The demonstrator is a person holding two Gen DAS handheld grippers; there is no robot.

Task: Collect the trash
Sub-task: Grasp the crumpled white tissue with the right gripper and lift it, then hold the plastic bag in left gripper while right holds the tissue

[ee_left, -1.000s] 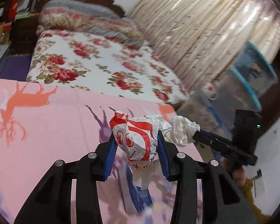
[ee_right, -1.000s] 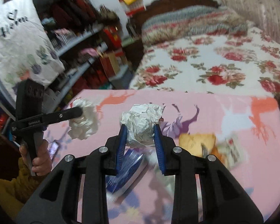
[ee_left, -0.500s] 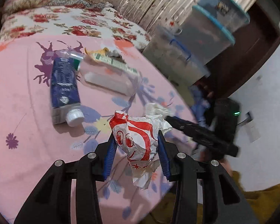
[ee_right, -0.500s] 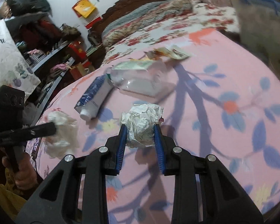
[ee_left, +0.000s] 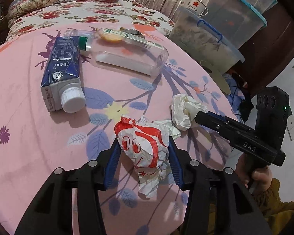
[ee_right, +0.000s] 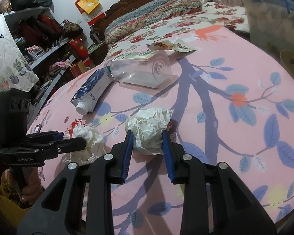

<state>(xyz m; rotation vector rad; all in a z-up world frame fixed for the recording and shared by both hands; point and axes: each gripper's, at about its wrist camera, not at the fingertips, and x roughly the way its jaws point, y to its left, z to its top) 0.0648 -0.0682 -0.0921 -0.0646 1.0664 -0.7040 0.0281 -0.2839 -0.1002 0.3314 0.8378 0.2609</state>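
Note:
My left gripper (ee_left: 143,146) is shut on a crumpled red-and-white wrapper (ee_left: 145,145), held low over the pink tablecloth (ee_left: 29,146). My right gripper (ee_right: 147,135) is shut on a crumpled white paper ball (ee_right: 150,128); it shows in the left wrist view as the white ball (ee_left: 183,113) just right of the wrapper. A blue milk carton (ee_left: 62,72) with a white cap lies on its side, beside a clear plastic bottle (ee_left: 127,56). A snack wrapper (ee_right: 172,47) lies behind the bottle.
A flowered bed (ee_left: 88,13) stands behind the table. Stacked plastic storage boxes (ee_left: 215,31) with a mug (ee_left: 196,5) stand at the right. Cluttered shelves (ee_right: 49,45) are at the left in the right wrist view.
Both grippers have tilted down and drawn back toward the table's near edge, each still holding its crumpled trash. The carton and bottle have come fully into view.

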